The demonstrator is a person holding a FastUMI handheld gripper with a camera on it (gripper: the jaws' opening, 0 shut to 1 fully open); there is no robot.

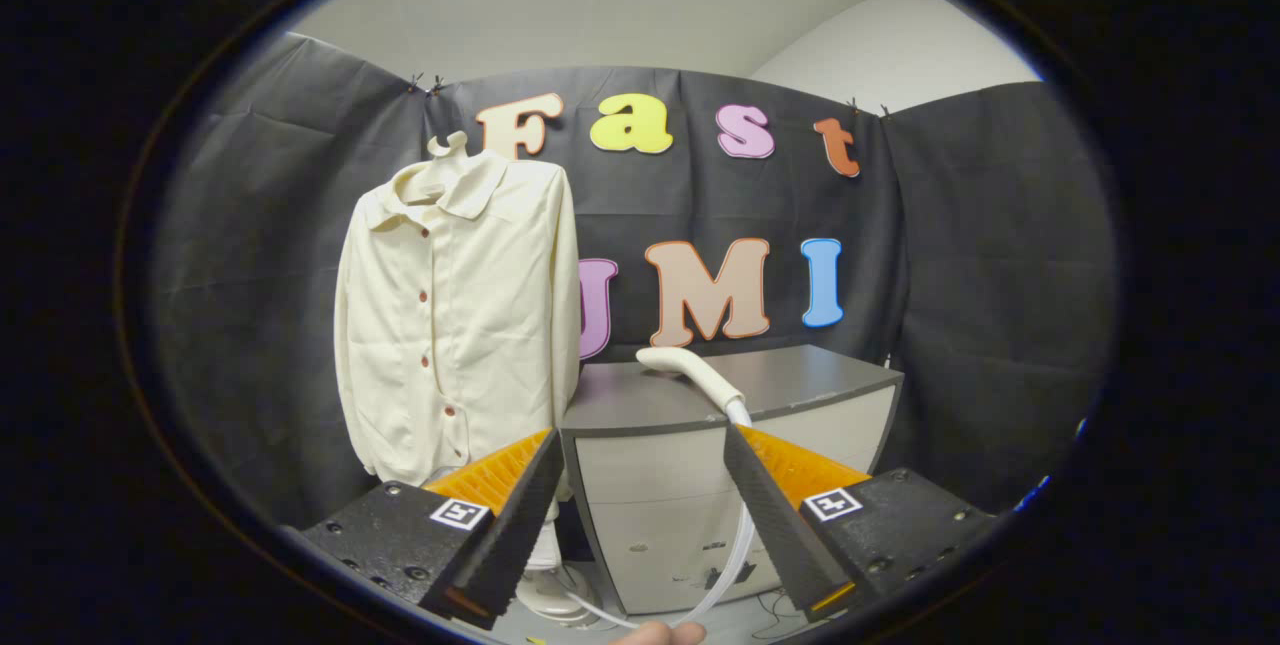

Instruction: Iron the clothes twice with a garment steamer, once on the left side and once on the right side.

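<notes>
Right now your gripper (pixel 640 445) is spread wide and holds nothing; its 2 fingers frame the front edge of the grey cabinet (pixel 700 485) that serves as the worktop. The steamer head (pixel 690 372) lies on that worktop just beyond your right finger, handle angled toward you, probably parked there so you can reach it in 1 forward move. Its pale hose (pixel 735 545) drops over the cabinet front and loops down to the floor, so expect some drag when you lift.

The cream button-front shirt (pixel 455 315) hangs on a hanger (pixel 450 143) left of the cabinet, facing you, with both front panels exposed for the 2 passes. Neither pass looks begun.

The hose's lower end is cut off behind your fingers, and the white base (pixel 545 585) under the shirt is mostly hidden, so I cannot tell what it is. A fingertip (pixel 660 633) peeks in below.
</notes>
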